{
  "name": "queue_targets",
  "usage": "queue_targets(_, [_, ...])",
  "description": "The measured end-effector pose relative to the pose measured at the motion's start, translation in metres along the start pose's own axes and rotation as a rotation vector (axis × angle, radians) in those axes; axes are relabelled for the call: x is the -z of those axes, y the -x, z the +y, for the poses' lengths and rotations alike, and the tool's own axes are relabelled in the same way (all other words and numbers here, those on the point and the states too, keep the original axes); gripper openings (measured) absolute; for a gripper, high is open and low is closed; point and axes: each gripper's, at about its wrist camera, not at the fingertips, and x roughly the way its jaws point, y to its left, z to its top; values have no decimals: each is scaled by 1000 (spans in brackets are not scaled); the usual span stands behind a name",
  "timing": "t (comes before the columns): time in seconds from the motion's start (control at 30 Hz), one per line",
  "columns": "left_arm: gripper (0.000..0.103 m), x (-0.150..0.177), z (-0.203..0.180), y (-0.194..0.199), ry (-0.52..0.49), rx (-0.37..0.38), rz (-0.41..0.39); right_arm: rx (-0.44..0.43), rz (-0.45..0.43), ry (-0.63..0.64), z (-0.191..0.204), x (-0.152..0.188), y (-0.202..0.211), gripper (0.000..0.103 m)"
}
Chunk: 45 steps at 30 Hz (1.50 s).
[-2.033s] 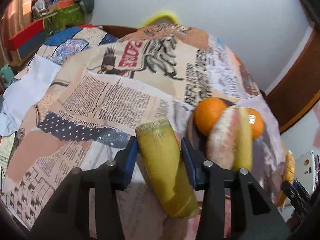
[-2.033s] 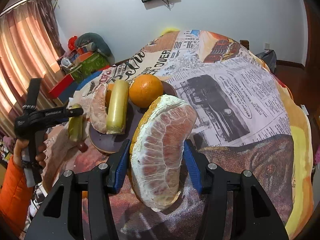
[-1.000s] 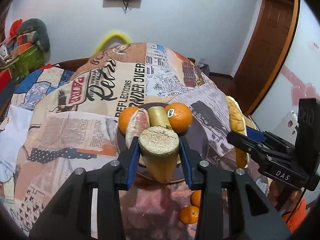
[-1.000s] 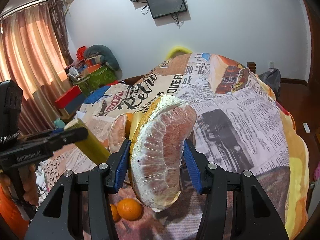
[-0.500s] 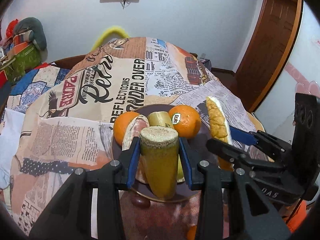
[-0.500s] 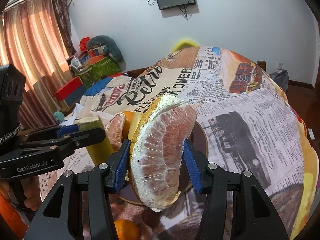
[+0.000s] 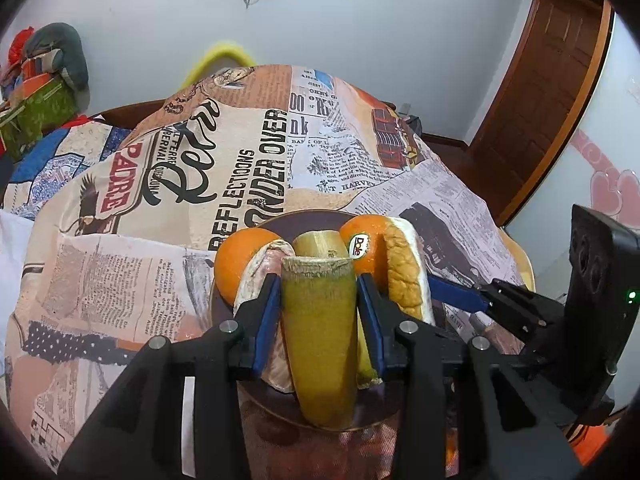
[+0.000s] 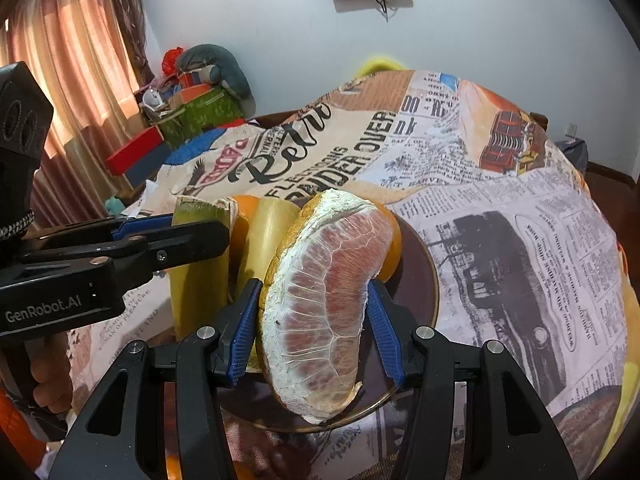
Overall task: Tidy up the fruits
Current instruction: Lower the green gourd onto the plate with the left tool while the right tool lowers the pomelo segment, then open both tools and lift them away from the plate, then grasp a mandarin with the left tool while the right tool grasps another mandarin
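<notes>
My left gripper (image 7: 318, 312) is shut on a yellow-green sugarcane piece (image 7: 320, 344) and holds it over the near side of a dark brown plate (image 7: 304, 216). On the plate lie two oranges (image 7: 240, 260), one with a sticker (image 7: 364, 248), a second cane piece (image 7: 318, 244) and a pomelo wedge (image 7: 256, 276). My right gripper (image 8: 314, 320) is shut on a peeled pomelo segment (image 8: 320, 312) over the plate's (image 8: 420, 280) right half, beside the left gripper (image 8: 120, 248). That segment also shows in the left wrist view (image 7: 406, 272).
The plate sits on a table under a newspaper-print cloth (image 7: 240, 152). Small oranges (image 8: 172, 464) lie near the front edge, mostly hidden. Boxes and clutter (image 8: 192, 108) stand at the back left by a curtain (image 8: 72, 60). A wooden door (image 7: 540, 100) is at the right.
Both grippers have moved in over the plate with their fruit and come lower and closer together. The pomelo segment now stands right beside the stickered orange.
</notes>
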Motion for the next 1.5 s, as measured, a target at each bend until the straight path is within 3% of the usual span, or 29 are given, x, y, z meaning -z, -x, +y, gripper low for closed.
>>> queue_targets(0.27, [39,-1,-4,13,-10,-9,-22,3,12,-17,-2,-1,3,51])
queue_targets(0.5, [41,2,-6,35,-6,-10,-45,16,-33,-14,4,-4,29,51])
queue_targets(0.93, [57,30,-20,89,-13,-31,-76,53,-114,-4,20,5,91,51])
queue_targets(1.2, [64,66,-29,100,-21,-40,-30,76,-137,-9,27,25,121,52])
queue_targets(1.5, [64,106,-42,79,-26,-14,86,108,-100,-21,27,53,126,54])
